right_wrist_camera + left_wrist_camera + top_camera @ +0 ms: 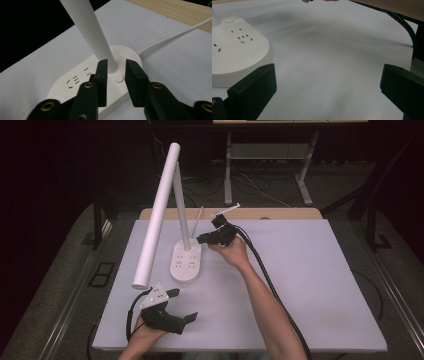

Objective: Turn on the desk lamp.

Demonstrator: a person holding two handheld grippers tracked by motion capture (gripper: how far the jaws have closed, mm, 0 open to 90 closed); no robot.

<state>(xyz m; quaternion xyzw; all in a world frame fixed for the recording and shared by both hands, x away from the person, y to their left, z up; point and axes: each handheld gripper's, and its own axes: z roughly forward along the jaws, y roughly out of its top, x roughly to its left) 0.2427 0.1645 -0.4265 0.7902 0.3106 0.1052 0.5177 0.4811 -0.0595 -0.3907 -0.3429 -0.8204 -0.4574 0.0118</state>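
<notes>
**Desk lamp on a white table, one gripper at its stem**

Dark floor and black surroundings frame the high view, where a matte white table top (310, 285) sits at the centre with a strip of pale wood along its far edge. A white desk lamp (186, 262) stands left of centre: a smooth oval base with small socket slots, a slim upright stem and a long tubular head slanting from the upper middle down toward lower left. The right gripper (202, 239), black with a thick cable trailing toward the bottom of the frame, is held at the stem just above the base. The left gripper (184, 304), at lower left under a grey three-cornered plate, hovers over bare table with its jaws spread wide and nothing between them.

From the left gripper view, the two blocky black jaws sit at the lower corners, far apart, over plain white surface; the rounded plastic lamp base (235, 50) lies at upper left.

From the right gripper view, the jaws stand narrowly apart at lower centre, either side of the foot of the tapered stem (91, 30), just above a small round button (119, 78). Whether they touch the stem cannot be told. A thin white cord (175, 35) runs to the upper right.
</notes>
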